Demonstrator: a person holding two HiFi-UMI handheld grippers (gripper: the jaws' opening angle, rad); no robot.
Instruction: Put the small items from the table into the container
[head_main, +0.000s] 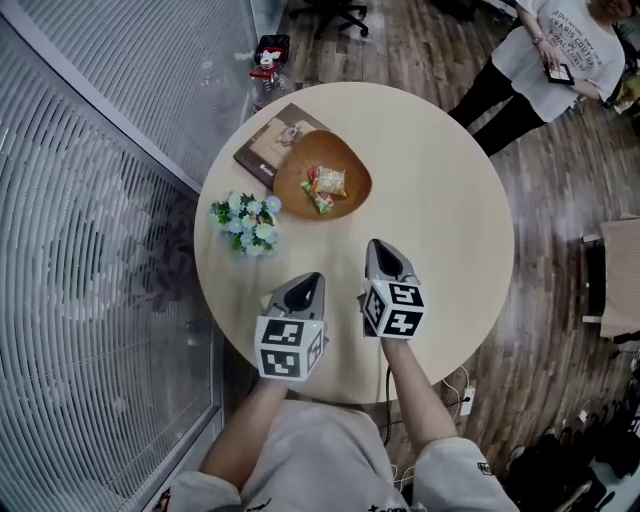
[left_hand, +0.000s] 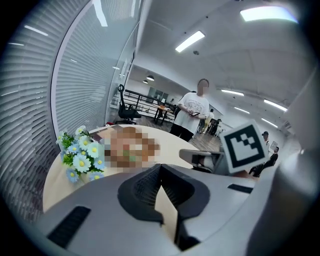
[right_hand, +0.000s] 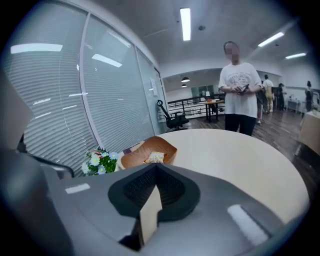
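A brown wooden bowl (head_main: 345, 160) sits on the far left part of the round beige table (head_main: 440, 200). Small wrapped packets (head_main: 324, 184) lie inside it. No loose small items show on the tabletop. My left gripper (head_main: 313, 277) hovers over the near side of the table, shut and empty. My right gripper (head_main: 377, 243) is just right of it, a little farther forward, also shut and empty. In the right gripper view the bowl (right_hand: 145, 150) lies ahead beyond the shut right gripper (right_hand: 156, 166). In the left gripper view the left gripper (left_hand: 160, 166) is shut, and a blurred patch covers the bowl.
A brown book (head_main: 268, 146) lies partly under the bowl. A small bunch of blue and white flowers (head_main: 248, 222) stands at the table's left edge. A glass wall with blinds (head_main: 90, 200) runs along the left. A person (head_main: 545, 50) stands beyond the far right edge.
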